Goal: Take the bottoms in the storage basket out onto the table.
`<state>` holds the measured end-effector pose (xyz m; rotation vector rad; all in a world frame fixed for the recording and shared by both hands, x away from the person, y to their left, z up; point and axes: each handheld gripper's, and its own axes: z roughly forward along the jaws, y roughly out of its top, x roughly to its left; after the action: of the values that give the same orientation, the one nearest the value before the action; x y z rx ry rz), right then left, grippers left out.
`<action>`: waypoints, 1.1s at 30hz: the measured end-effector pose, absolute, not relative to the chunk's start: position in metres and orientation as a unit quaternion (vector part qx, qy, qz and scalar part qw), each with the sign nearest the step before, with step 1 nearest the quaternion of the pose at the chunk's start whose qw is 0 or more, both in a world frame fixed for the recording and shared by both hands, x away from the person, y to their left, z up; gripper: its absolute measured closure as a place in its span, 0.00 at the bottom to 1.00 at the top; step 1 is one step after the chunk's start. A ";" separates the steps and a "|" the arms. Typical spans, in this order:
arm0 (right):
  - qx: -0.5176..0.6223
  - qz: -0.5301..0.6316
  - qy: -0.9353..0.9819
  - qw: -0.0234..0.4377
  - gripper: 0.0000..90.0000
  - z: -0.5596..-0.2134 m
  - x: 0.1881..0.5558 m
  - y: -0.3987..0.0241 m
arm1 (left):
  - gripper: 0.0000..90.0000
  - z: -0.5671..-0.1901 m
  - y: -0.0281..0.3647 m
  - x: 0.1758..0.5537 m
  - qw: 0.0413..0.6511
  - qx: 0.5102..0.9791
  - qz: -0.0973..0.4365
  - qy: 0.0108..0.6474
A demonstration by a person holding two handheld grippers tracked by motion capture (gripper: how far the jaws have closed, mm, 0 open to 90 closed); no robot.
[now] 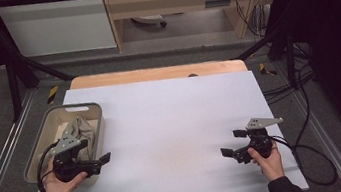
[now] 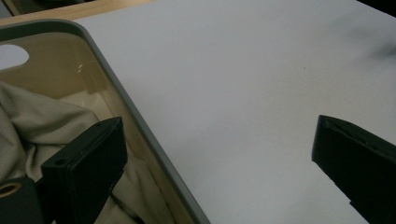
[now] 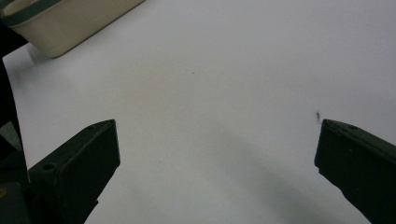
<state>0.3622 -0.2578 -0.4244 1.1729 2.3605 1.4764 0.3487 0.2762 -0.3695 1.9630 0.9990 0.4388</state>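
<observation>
Straddling the bin rim, left tongs agape over perhaps cloth.

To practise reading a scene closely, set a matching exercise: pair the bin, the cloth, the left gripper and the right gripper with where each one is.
Things:
1. bin
2. cloth
3. left gripper
4. right gripper

Places:
A. open above the white sheet at the table's right side
B. bunched up inside the bin
C. on the table's left edge
D. open over the bin's near right rim

Pairs: 1-C, 2-B, 3-D, 4-A
</observation>
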 end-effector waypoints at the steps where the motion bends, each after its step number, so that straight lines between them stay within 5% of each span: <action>1: 0.387 0.488 0.780 0.060 0.01 -0.424 0.362 -0.258 | 0.03 -0.369 0.277 0.349 0.434 0.787 0.178 0.402; 33: 0.388 0.482 0.783 0.064 0.01 -0.425 0.362 -0.257 | 0.04 -0.348 0.313 0.381 0.387 0.774 0.210 0.455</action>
<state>0.3618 -0.2575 -0.4250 1.1719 2.3638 1.4543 0.3806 0.3132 -0.3477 1.9698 1.1593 0.5339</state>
